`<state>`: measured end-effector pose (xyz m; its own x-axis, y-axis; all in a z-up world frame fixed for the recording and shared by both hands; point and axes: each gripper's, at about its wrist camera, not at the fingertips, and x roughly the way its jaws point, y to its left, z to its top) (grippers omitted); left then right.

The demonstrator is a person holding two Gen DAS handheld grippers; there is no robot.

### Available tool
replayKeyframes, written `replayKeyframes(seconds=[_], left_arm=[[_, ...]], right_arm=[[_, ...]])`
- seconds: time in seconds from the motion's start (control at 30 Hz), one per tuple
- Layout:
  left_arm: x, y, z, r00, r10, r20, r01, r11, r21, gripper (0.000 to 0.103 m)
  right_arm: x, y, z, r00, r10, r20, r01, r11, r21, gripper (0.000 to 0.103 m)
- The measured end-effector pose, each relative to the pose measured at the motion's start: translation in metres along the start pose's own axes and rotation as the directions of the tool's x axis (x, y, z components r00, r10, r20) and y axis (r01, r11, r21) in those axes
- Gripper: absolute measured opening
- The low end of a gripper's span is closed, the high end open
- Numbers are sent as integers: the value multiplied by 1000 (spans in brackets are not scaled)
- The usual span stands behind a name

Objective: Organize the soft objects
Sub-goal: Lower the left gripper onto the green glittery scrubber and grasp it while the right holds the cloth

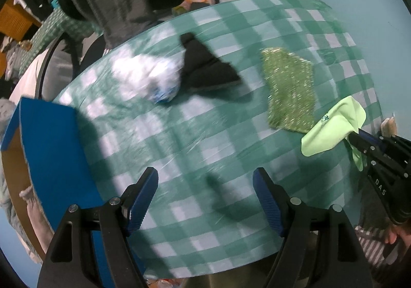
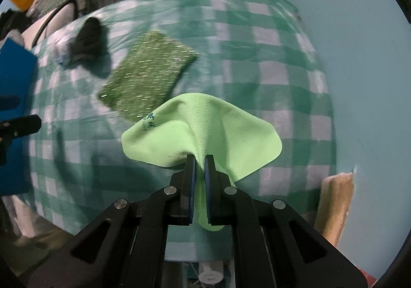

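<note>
The light green cloth [image 2: 203, 128] is pinched between the fingers of the right gripper [image 2: 199, 159], whose jaws are closed narrow on a gathered fold of it. The rest of the cloth fans out ahead of the fingertips and hangs free above the table [image 2: 282, 77], near its right edge. It cannot be told whether the lowest part of the cloth touches the checkered cover.

The coming move is judged to turn on the blue box [image 1: 56, 144], which stands at the left edge of the table, far across from the held cloth. The left gripper [image 1: 205, 185] is the nearer one to that box; its jaws are spread wide and nothing is held in them.

Between the cloth and the box, a glittery green cloth [image 1: 290, 93] lies flat just beside the held one, its long axis running from the near edge toward the far edge. Further left, a black cloth [image 1: 205, 69] lies touching a white crumpled piece [image 1: 143, 75]; these two are nearer to the far edge.

The near strip of the table, in front of the left gripper, is seen bare, so a path along it is judged to be open. If the cloth is carried low, the glittery one could be dragged with it.
</note>
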<state>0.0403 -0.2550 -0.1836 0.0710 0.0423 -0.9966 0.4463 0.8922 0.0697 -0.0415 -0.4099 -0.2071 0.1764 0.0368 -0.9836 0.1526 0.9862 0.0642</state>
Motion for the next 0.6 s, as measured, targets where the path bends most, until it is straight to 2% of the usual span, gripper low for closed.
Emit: replayKeyframes(seconds=[0.1,0.33,0.47,0.6], left_arm=[[3,-11,10,1000,-7,1,7,1000,9,78],[4,-30,35,997,-78,15,79,997,-23,82],[15,-38,51,992,-125,1,125,991,-51,82],[25,-45,60,990,-140,-5,140,989,-51,82]], right_arm=[[2,-10,-2,1000,-9,14,9,1000,21,6],[3,-32,6,999,-30,39,28,997,66,6],[4,-35,8,999,-29,34,25,996,91,6],[5,-44,10,999,-28,35,24,994,105,6]])
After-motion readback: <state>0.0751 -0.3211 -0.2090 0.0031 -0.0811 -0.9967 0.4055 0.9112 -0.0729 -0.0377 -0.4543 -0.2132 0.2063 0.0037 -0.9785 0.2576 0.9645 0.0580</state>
